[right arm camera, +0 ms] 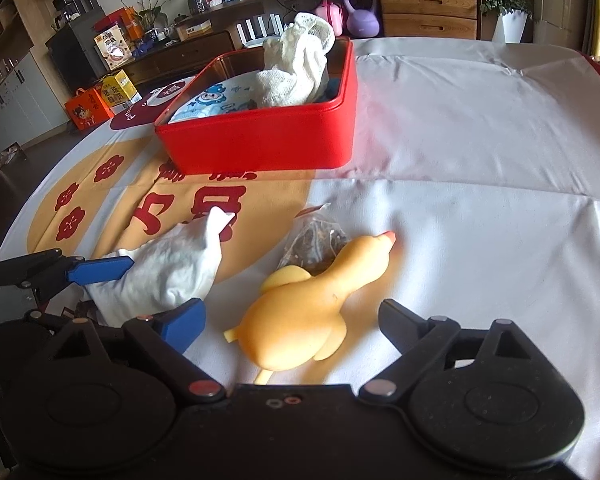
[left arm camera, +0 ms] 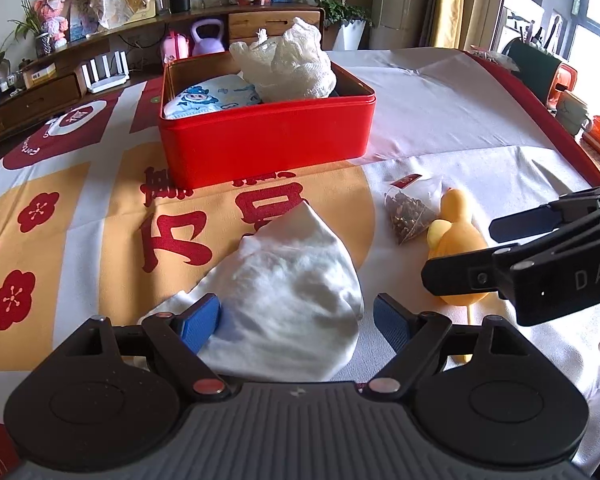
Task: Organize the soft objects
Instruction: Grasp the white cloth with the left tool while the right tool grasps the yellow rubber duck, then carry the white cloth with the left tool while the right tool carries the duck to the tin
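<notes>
Straddling the white cloth [left arm camera: 288, 300] with my left claw [left arm camera: 296, 320] wide open, my right claw [right arm camera: 292, 320] gaping around the yellow rubber chicken [right arm camera: 312, 308], neither gripping, both things on the desk [right arm camera: 480, 140] near the red tin [left arm camera: 268, 144].

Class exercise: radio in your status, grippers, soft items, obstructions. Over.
Left hand-held gripper open astride white cloth. Right hand-held gripper open astride yellow rubber chicken. Tea bag touching chicken's neck.

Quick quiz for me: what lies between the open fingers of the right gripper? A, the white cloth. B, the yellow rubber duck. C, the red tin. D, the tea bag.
B: the yellow rubber duck lies on the tablecloth between the open fingers of the right gripper, untouched by them.
</notes>
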A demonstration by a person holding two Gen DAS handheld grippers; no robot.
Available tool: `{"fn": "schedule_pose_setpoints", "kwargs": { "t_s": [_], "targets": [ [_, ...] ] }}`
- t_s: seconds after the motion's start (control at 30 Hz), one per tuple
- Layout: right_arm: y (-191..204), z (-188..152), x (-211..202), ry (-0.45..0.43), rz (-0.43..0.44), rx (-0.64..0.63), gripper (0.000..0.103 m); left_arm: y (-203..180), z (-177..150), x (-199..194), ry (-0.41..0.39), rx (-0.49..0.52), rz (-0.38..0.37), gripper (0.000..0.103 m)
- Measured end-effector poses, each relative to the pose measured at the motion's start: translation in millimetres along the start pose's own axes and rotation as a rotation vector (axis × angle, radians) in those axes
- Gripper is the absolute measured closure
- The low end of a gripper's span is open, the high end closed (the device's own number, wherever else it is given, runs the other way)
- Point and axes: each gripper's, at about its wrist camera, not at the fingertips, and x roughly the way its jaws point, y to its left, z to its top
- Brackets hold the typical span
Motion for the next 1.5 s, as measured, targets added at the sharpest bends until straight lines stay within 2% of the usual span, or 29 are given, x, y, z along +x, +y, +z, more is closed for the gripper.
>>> {"fn": "schedule_pose_setpoints", "kwargs": {
  "t_s": [0.13,0.33,0.4,0.47,0.6,0.73,0.9,0.97,1.13,1.5],
  "targets": [
    [-1,0,1,-0.001,0.007,0.005,0.015,4,0,1,-0.001,-0.015,-0.011,0.019],
    [-1,-1,0,-0.001,0.008,0.006,0.02,9,3,-2,-0.002,-0.036,0.005,0.039],
    [-2,-1,-1,-0.003,0.01,0.011,0.023,15,5,-3,0.001,-0.075,-0.014,0.045],
    [-2,-2,-1,-0.002,0.007,0.01,0.026,23,7,-4,0.006,-0.117,-0.03,0.057],
    [-3,-3,-3,0.001,0.012,0.016,0.035,35,8,-5,0.014,-0.168,-0.038,0.069],
    [-3,-5,-4,0.001,0.019,0.022,0.045,43,9,-6,0.021,-0.216,-0.049,0.072],
    [-2,-8,-8,-0.011,0.008,0.018,0.062,50,11,-9,0.018,-0.244,-0.04,0.081],
    [-4,-9,-11,-0.018,0.014,0.024,0.066,55,12,-12,0.014,-0.266,-0.043,0.084],
    [-3,-12,-20,-0.034,0.021,0.018,0.069,66,13,-23,-0.005,-0.31,-0.046,0.091],
    [2,-15,-52,-0.082,0.036,-0.034,0.071,76,13,-57,-0.048,-0.364,-0.036,0.092]
  ]
}}
